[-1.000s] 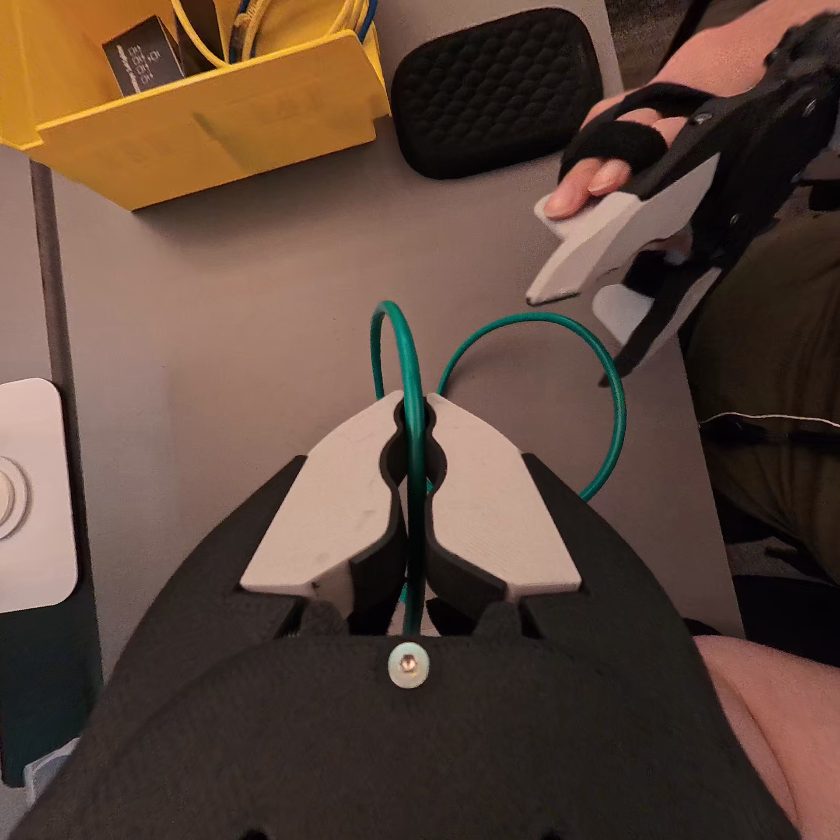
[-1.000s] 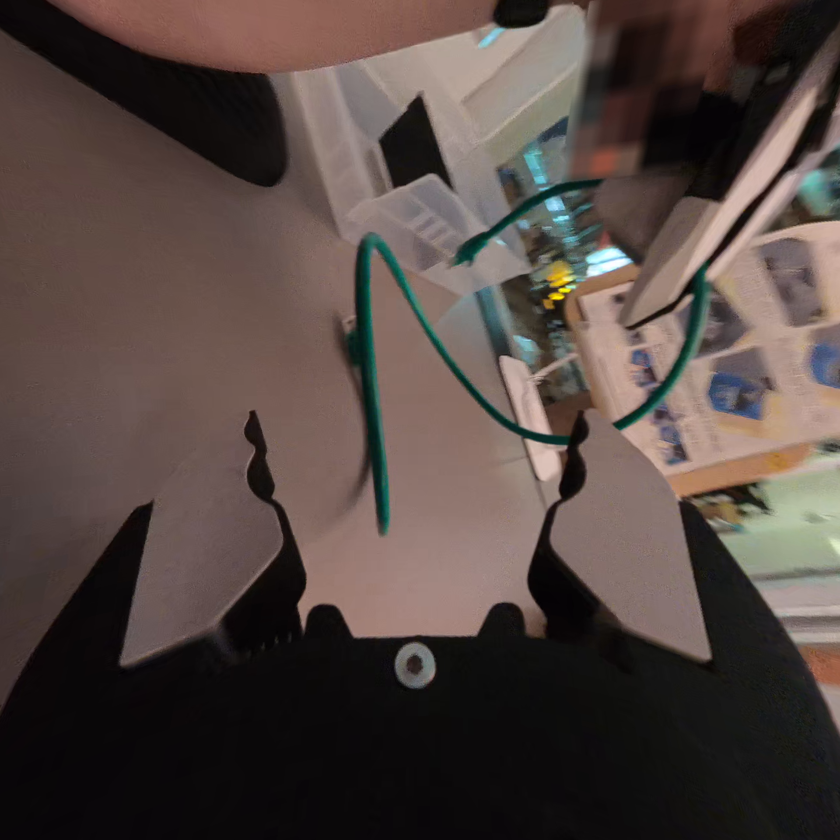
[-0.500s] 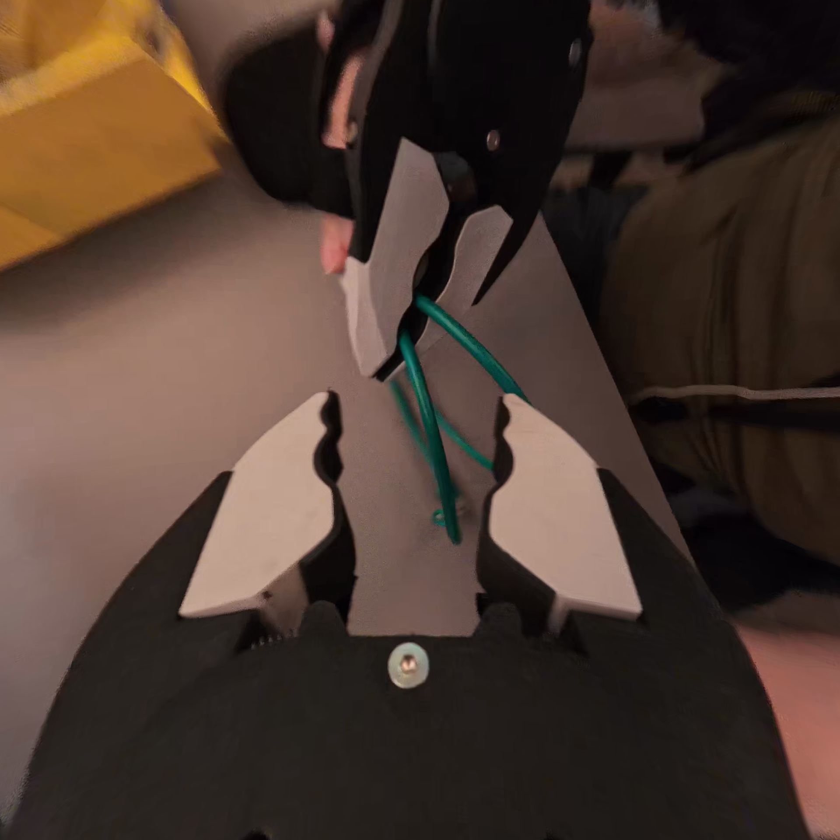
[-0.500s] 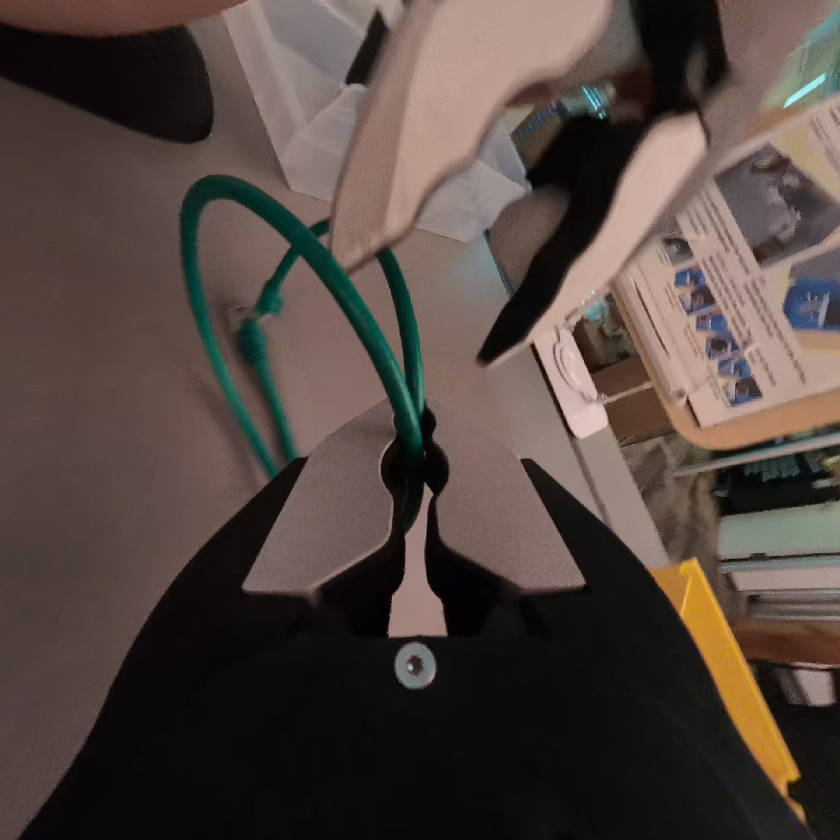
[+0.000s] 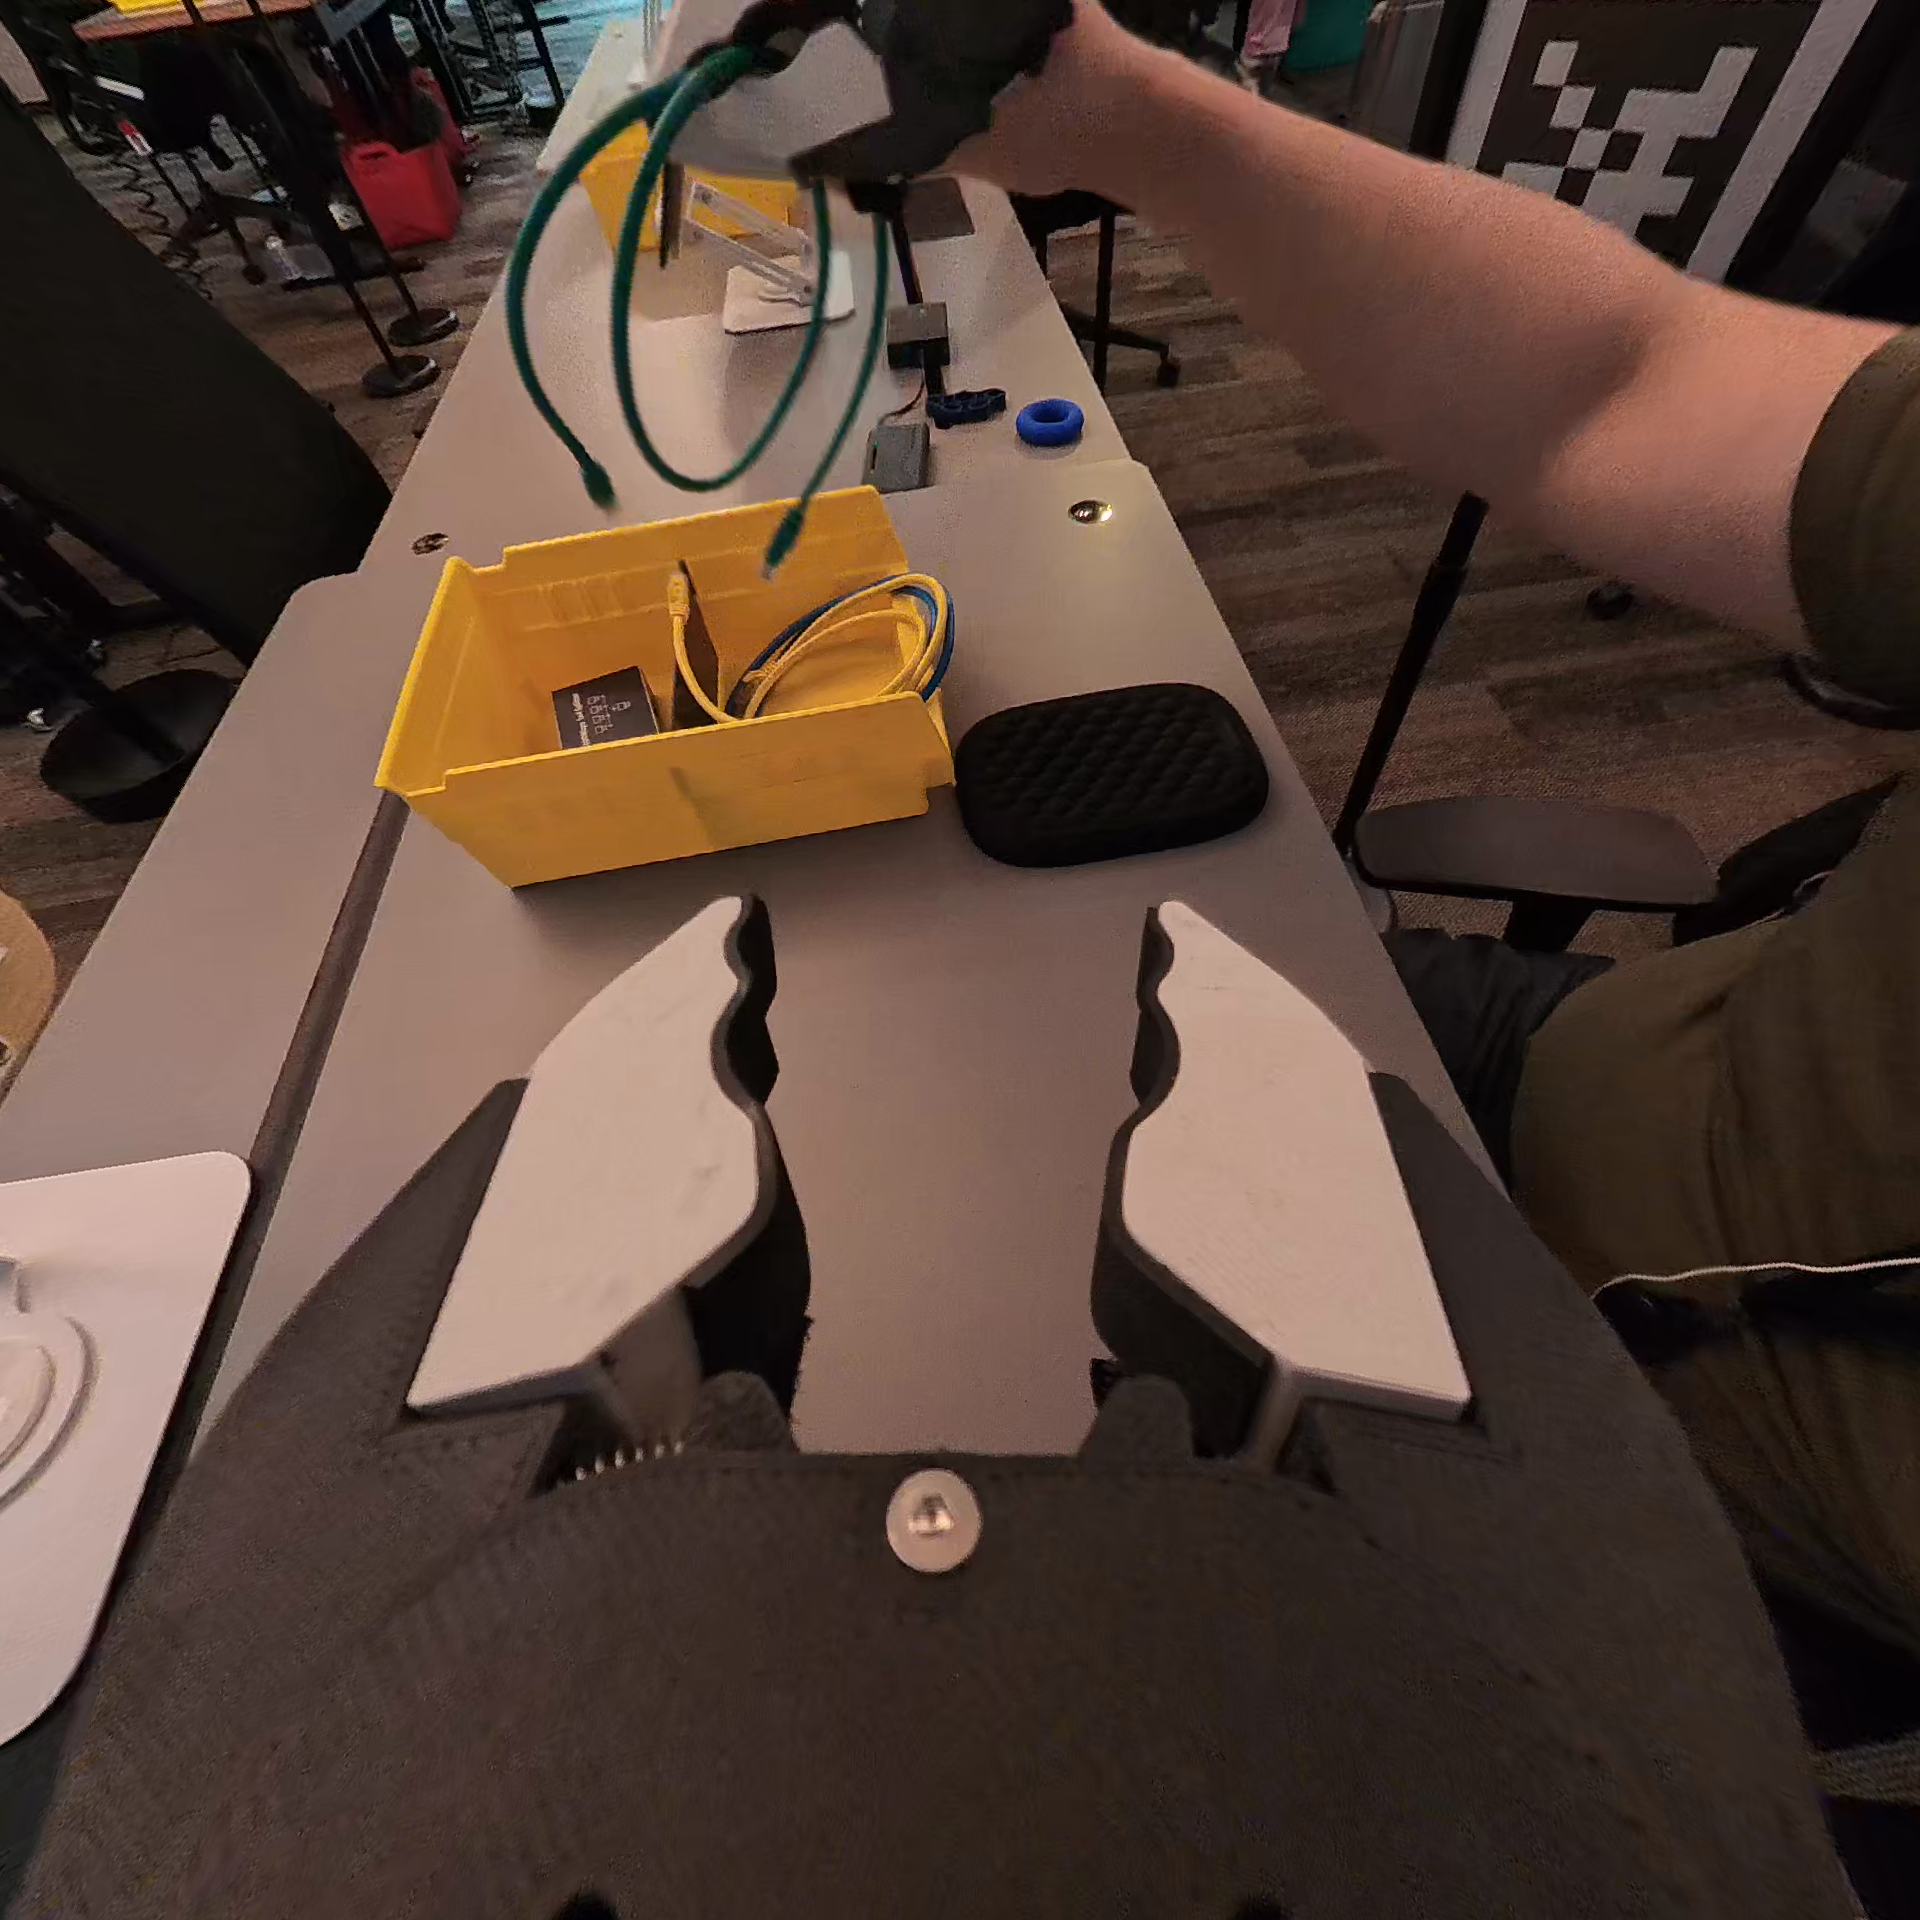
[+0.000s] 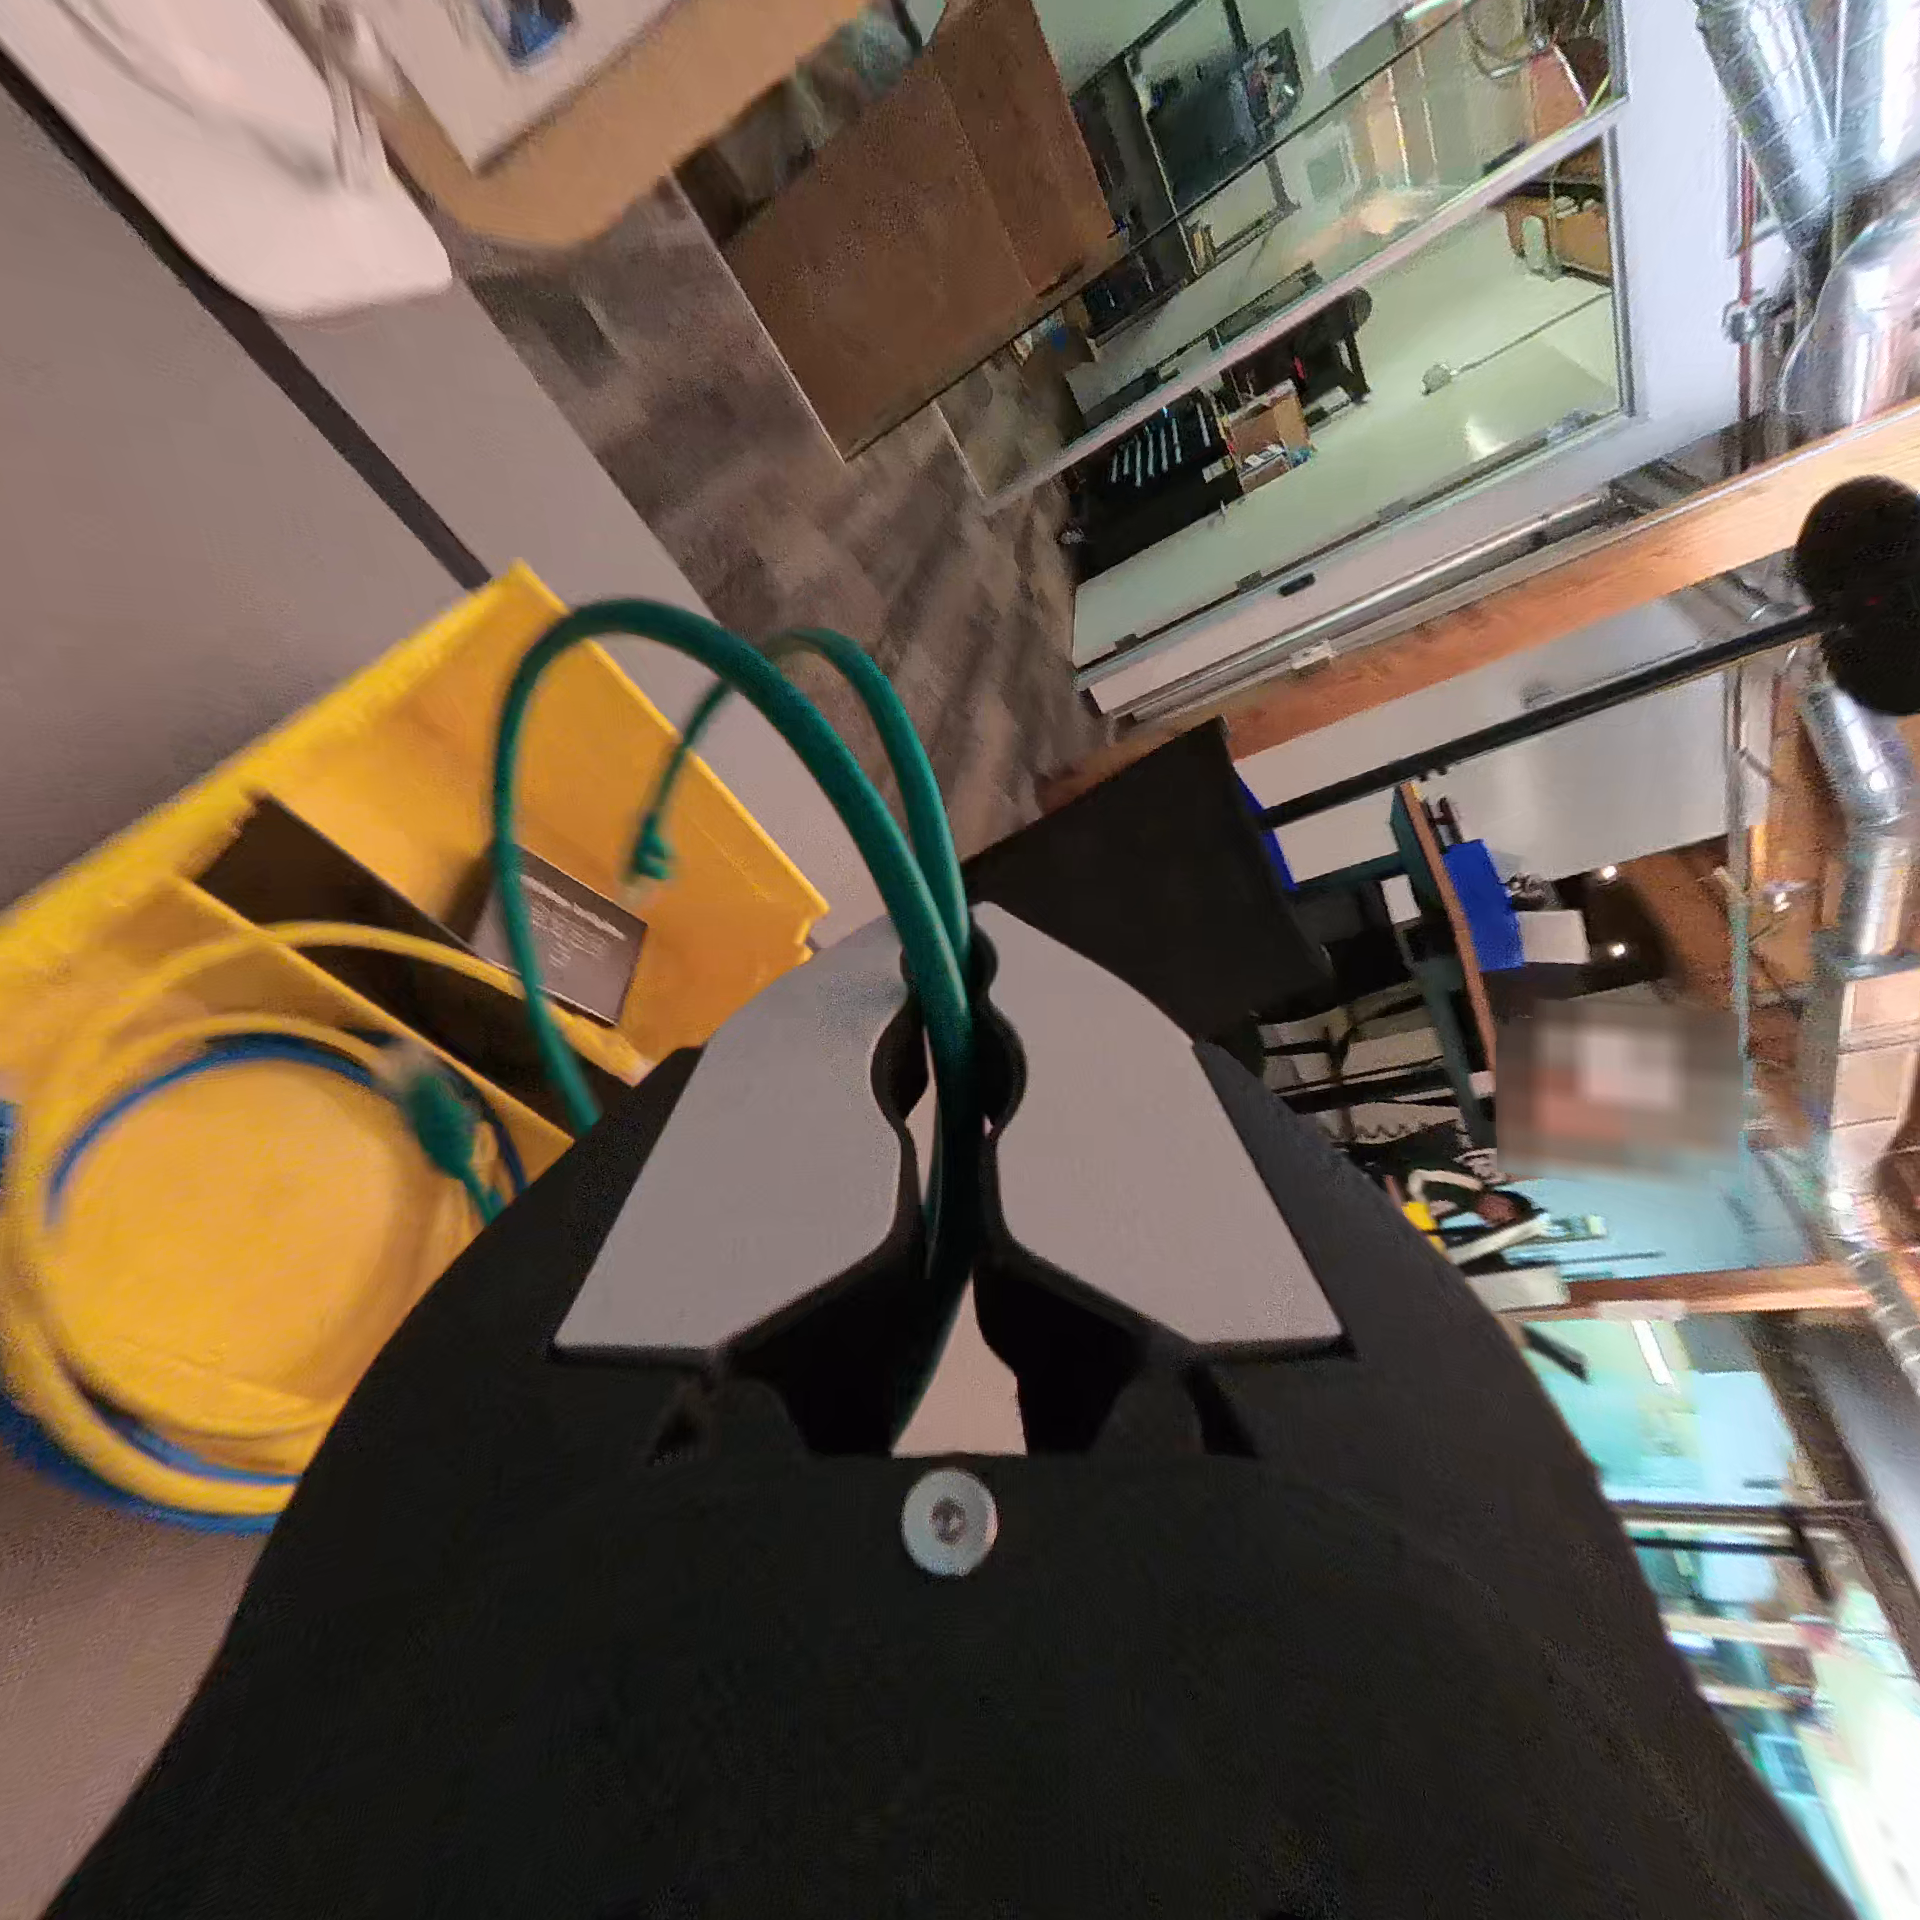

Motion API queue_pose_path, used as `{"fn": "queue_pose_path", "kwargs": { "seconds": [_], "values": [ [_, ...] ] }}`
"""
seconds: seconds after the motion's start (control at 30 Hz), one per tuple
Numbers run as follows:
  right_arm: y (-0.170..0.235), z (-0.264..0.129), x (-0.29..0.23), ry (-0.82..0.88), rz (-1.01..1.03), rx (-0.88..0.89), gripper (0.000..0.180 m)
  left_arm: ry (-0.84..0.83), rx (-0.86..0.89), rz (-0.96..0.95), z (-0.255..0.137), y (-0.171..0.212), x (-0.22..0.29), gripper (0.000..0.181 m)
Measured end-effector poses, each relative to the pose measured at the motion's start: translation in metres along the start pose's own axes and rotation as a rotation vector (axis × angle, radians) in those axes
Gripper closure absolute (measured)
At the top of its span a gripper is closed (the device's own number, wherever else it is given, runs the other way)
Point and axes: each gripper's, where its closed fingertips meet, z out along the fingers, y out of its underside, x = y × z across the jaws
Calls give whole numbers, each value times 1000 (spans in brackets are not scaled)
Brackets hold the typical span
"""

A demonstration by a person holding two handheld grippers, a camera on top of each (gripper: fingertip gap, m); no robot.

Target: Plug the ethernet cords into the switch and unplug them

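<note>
My right gripper (image 6: pixel 966 935) is shut on a looped green ethernet cord (image 6: pixel 831 748). In the left wrist view it (image 5: pixel 790 104) holds the cord (image 5: pixel 623 343) high, with both plugs dangling over the yellow bin (image 5: pixel 665 800). The bin holds a black switch (image 5: pixel 608 707), a black divider and coiled yellow and blue cords (image 5: pixel 862 644). The right wrist view also shows the bin (image 6: pixel 416 727), the switch (image 6: pixel 582 951) and the coiled cords (image 6: pixel 156 1195). My left gripper (image 5: pixel 954 925) is open and empty over the grey table (image 5: pixel 935 1143), nearer than the bin.
A black padded rest (image 5: pixel 1112 774) lies right of the bin. A white flat device (image 5: pixel 94 1351) sits at the left edge. A blue ring (image 5: pixel 1049 421) and small grey box (image 5: pixel 899 452) lie farther back. A chair armrest (image 5: pixel 1527 862) stands beside the table's right edge. The grippers' ends are close to 35 centimetres from one another.
My left gripper let go of the green cord and opened. My right gripper shut on it and lifted it from the table to high above the yellow bin.
</note>
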Motion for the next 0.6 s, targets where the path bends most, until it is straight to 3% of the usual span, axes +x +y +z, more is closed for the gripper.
{"fn": "queue_pose_path", "kwargs": {
  "seconds": [0.07, 0.13, 0.27, 0.33, 0.47, 0.6],
  "values": [
    [25, 19, -23, -41, -76, -37, 177, -4, -24, 10, 5, 2, 1, 114],
    [52, 31, -77, -210, -136, -107, 178, -2, -53, 20, 8, 6, 3, 114],
    [80, 25, -173, -512, -91, -177, 176, -11, -99, 38, 12, 13, 4, 114],
    [98, 15, -207, -652, -51, -295, 174, -3, -103, 34, 13, 14, 5, 115],
    [113, 12, -222, -713, 59, -441, 175, 8, -101, 29, 14, 13, 7, 116],
    [93, 0, -214, -839, 218, -387, 142, 7, -112, 27, 13, 15, 6, 116]
  ]
}}
